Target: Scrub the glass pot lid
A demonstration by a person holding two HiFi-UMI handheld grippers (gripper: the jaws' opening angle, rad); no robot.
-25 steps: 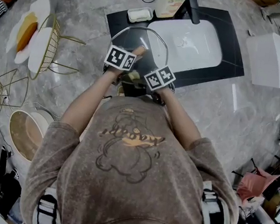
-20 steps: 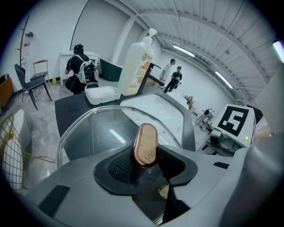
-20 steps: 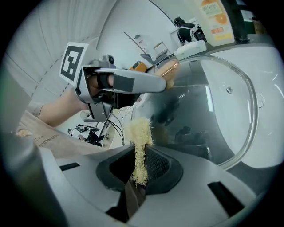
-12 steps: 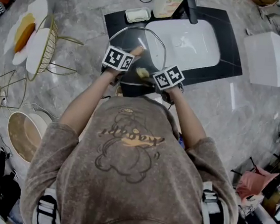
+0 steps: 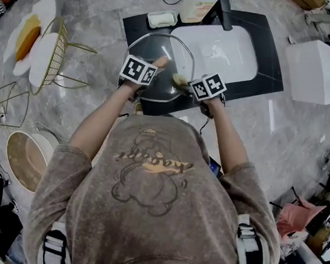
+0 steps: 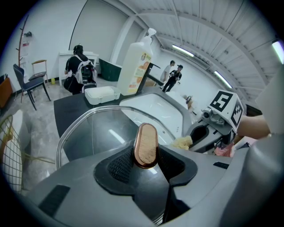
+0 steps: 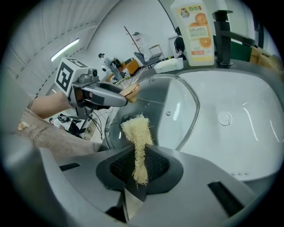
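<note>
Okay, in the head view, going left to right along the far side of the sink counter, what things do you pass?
Soap dish → detergent bottle → black faucet → white box, standing off past the counter's right end.

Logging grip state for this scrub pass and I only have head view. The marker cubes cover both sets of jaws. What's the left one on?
Observer: The left gripper is clamped on the lid's wooden knob, with a pad on each side of it.
Operator: And the right?
Observer: The right gripper pinches a strip of loofah between its pads. The free end sticks out toward the glass lid.
Operator: What's the bottle at the back of the sink? I only see its top.
Observer: The bottle has oranges printed on its label and stands right beside the black faucet.
</note>
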